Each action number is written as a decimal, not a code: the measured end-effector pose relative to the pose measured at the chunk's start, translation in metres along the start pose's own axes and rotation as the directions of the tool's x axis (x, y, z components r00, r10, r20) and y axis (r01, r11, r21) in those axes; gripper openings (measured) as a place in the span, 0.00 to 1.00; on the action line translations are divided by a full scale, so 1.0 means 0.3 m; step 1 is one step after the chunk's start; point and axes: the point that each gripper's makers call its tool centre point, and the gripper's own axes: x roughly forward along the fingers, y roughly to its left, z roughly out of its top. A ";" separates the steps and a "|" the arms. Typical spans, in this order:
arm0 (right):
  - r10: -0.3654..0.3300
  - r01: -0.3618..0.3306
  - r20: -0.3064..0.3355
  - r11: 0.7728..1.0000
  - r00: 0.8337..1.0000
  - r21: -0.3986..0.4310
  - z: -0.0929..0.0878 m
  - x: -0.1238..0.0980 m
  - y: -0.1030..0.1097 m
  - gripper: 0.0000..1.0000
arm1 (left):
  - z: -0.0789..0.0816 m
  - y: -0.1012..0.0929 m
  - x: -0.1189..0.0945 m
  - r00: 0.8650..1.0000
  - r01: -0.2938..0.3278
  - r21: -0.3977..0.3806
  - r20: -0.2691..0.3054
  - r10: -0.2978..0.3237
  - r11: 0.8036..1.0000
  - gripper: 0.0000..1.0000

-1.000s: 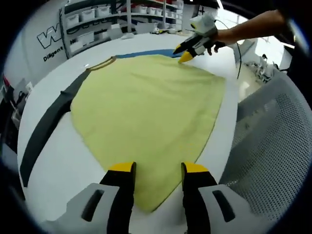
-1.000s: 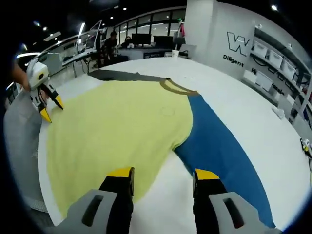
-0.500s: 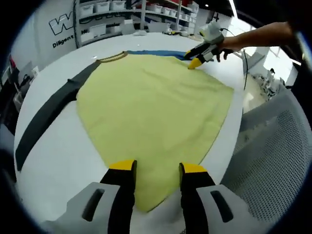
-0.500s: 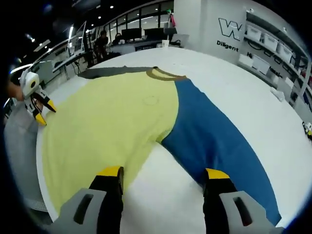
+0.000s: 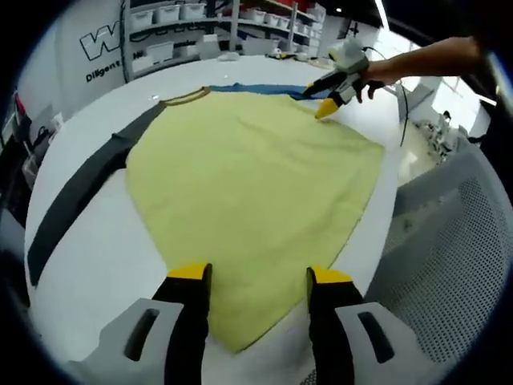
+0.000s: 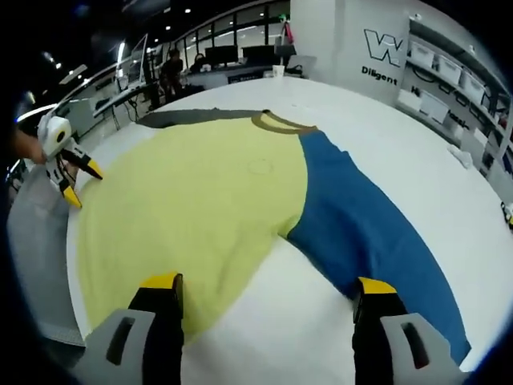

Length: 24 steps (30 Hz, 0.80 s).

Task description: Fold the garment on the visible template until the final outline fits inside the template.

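A long-sleeved shirt lies flat on the white round table (image 5: 96,265). Its body is pale yellow (image 5: 248,176), with a grey sleeve (image 5: 80,188), a blue sleeve (image 5: 256,88) and a tan collar (image 5: 186,96). My left gripper (image 5: 259,277) stands open over the hem corner nearest me, gripping nothing. In the right gripper view the yellow body (image 6: 192,200) and the blue sleeve (image 6: 361,224) spread out ahead. My right gripper (image 6: 269,285) is wide open above the gap under that sleeve. Each gripper is seen from the other: the right gripper (image 5: 327,108) by the blue sleeve, the left gripper (image 6: 82,183) at the hem.
A grey mesh chair (image 5: 449,241) stands close to the table's edge by the hem. Shelves with white bins (image 5: 200,28) line the wall behind. Desks with monitors (image 6: 232,64) lie beyond the table's far side. A small white item (image 6: 461,156) rests on the table past the blue sleeve.
Both grippers' jaws have spread wider, the right one markedly. The right gripper has shifted a little along the shirt's far edge. The shirt lies as before.
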 end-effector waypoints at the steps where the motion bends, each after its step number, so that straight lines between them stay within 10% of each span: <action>1: -0.005 0.005 0.014 1.000 1.000 0.003 0.004 -0.008 0.001 0.87 | 0.016 0.013 -0.006 1.000 -0.016 -0.001 0.021 0.016 1.000 0.53; 9: -0.023 0.020 0.071 0.999 0.997 0.040 0.026 -0.062 0.015 0.90 | 0.091 0.137 -0.049 0.983 -0.113 -0.020 0.145 0.114 0.993 0.53; 24: -0.052 0.048 0.116 0.998 0.992 0.037 0.006 -0.157 0.089 0.92 | 0.002 0.389 -0.098 0.961 -0.242 -0.181 0.094 0.262 0.953 0.50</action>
